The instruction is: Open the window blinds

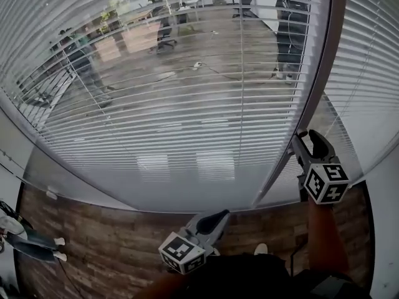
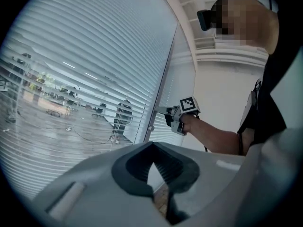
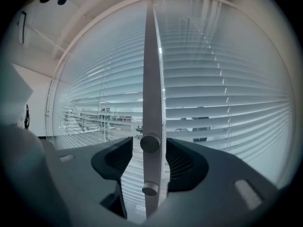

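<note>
White slatted blinds [image 1: 187, 104] cover the big window, their slats tilted enough to show dim reflections of a room. A grey upright post [image 1: 318, 86] separates them from a second blind [image 1: 374, 73] on the right. My right gripper [image 1: 305, 139] is raised against this post. In the right gripper view its jaws stand open on either side of the post [image 3: 150, 79], level with a round knob [image 3: 150, 143], and a second knob [image 3: 150, 188] sits lower. My left gripper [image 1: 218, 217] hangs low near my body, shut and empty. It points at the blinds [image 2: 71, 79] and the right gripper [image 2: 163, 111].
A wood-plank floor [image 1: 93, 242] runs along under the window. Someone's legs with white shoes [image 1: 34, 243] lie at the far left. A thin cord [image 2: 124, 112] hangs in front of the slats. A plain white wall [image 2: 222, 93] stands to the right of the window.
</note>
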### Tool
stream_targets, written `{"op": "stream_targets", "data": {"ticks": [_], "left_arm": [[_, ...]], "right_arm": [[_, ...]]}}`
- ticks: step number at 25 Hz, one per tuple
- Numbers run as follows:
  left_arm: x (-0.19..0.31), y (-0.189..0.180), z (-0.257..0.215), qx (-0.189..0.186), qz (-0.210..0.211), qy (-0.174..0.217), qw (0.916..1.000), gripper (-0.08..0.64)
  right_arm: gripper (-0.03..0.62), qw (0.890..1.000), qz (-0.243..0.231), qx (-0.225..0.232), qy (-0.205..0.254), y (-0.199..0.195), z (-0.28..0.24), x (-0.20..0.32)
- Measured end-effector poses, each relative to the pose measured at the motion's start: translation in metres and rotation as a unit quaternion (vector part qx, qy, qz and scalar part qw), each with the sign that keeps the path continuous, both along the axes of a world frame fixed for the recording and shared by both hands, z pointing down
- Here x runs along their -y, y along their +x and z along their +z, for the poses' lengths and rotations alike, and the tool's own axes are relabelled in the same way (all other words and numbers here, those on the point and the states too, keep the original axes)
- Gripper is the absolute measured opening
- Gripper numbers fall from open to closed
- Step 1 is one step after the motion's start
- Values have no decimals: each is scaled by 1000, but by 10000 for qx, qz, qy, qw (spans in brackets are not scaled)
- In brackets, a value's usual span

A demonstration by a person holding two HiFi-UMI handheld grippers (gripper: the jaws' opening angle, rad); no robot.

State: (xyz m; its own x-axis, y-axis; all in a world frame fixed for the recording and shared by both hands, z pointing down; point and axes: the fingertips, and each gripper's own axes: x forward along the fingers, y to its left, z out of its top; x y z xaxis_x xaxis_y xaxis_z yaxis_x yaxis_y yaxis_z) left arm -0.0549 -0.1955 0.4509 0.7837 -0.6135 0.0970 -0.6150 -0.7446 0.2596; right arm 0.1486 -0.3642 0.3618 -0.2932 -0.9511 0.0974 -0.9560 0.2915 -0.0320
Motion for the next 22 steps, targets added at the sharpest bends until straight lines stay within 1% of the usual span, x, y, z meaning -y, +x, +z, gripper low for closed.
{"op": "stream_targets", "data": {"ticks": [9, 10, 13, 15, 16, 20, 22], "left_arm": [[2, -3, -3, -121, 22, -61, 9999, 0], [3, -4, -2, -143, 31, -50, 9999, 0], [4, -7, 3, -102, 86, -20, 9999, 0], [3, -6, 2, -101, 116, -17, 9999, 0], [3, -7, 1, -111, 125, -13, 9999, 0], [-2, -26, 15, -46, 294, -76, 9995, 0], [-6, -34, 16, -40, 447, -122, 9989, 0]], "right_arm": [[239, 9991, 183, -275, 276, 3, -8, -16], [224, 9989, 205, -294, 310, 3, -8, -19], [129, 9988, 209, -286, 348, 3, -4, -34], [35, 9992, 63, -233, 304, -1, 4, -50], [23, 9995, -71, -171, 254, -7, 10, -59], [23, 9965, -756, 306, -161, -58, 54, -101], [23, 9948, -897, 431, -237, -80, 64, -122]]}}
